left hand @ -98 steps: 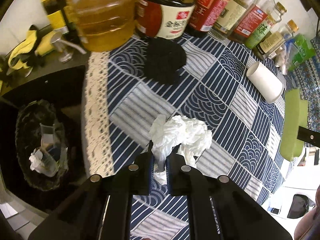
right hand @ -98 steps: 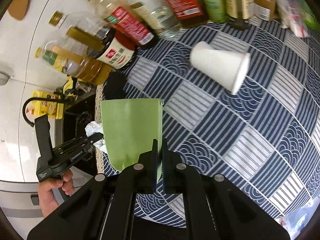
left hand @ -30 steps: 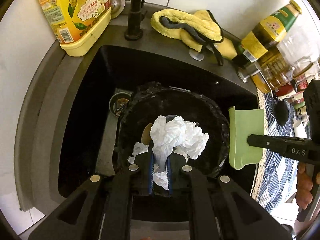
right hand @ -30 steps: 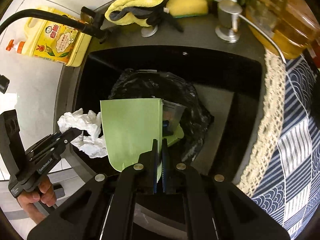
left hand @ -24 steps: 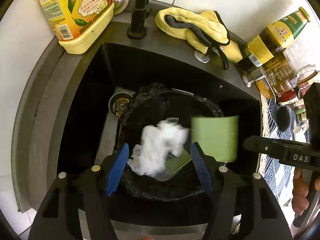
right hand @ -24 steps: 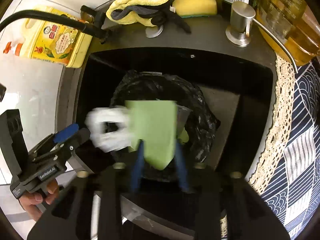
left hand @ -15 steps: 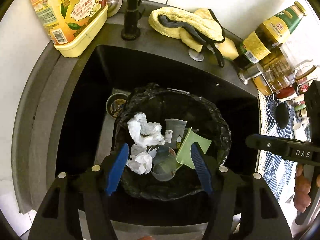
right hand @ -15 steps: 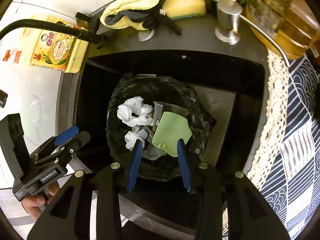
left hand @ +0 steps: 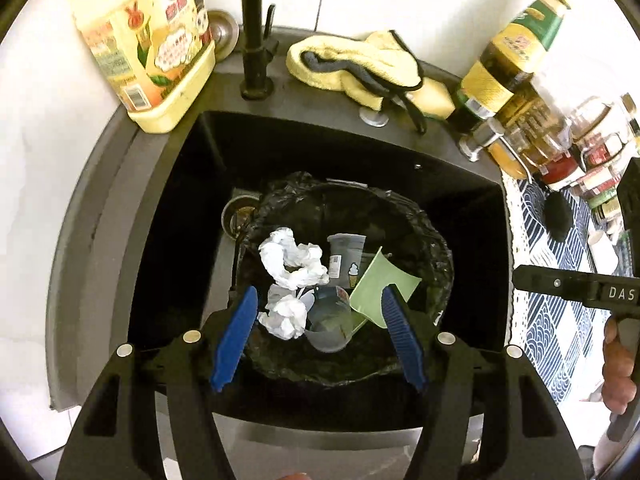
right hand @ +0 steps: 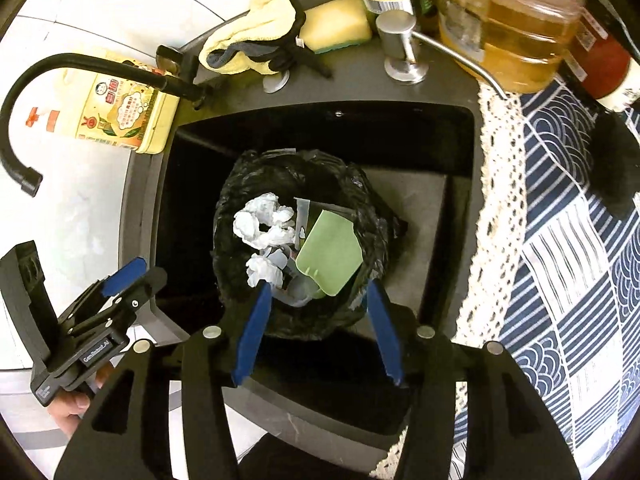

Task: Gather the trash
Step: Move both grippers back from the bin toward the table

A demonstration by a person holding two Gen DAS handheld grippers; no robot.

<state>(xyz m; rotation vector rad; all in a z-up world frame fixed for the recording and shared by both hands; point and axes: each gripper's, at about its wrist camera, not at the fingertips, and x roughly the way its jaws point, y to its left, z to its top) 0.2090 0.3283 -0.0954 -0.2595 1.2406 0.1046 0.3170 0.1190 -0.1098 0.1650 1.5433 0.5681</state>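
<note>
A bin lined with a black bag [left hand: 424, 224] [right hand: 368, 216] stands in the black sink. Inside lie crumpled white tissue [left hand: 290, 258] [right hand: 264, 224], a flat green piece [left hand: 380, 284] [right hand: 330, 258], and clear plastic cups [left hand: 346, 254]. My left gripper [left hand: 318, 304] is open and empty above the bin's near rim. My right gripper [right hand: 320, 294] is open and empty over the bin too. The left gripper also shows in the right wrist view [right hand: 134, 278], and the right gripper's body shows in the left wrist view [left hand: 572, 282].
A black faucet [left hand: 254, 28] [right hand: 72, 68], a yellow detergent jug [left hand: 148, 40], a yellow cloth [left hand: 356, 64] and sponge [right hand: 338, 24] sit behind the sink. Oil and sauce bottles [left hand: 516, 48] stand at right on a blue patterned tablecloth [right hand: 572, 248].
Both grippers carried the tissue and the green piece from the table to the bin, opened, and dropped them. Both pieces now lie inside the bin.
</note>
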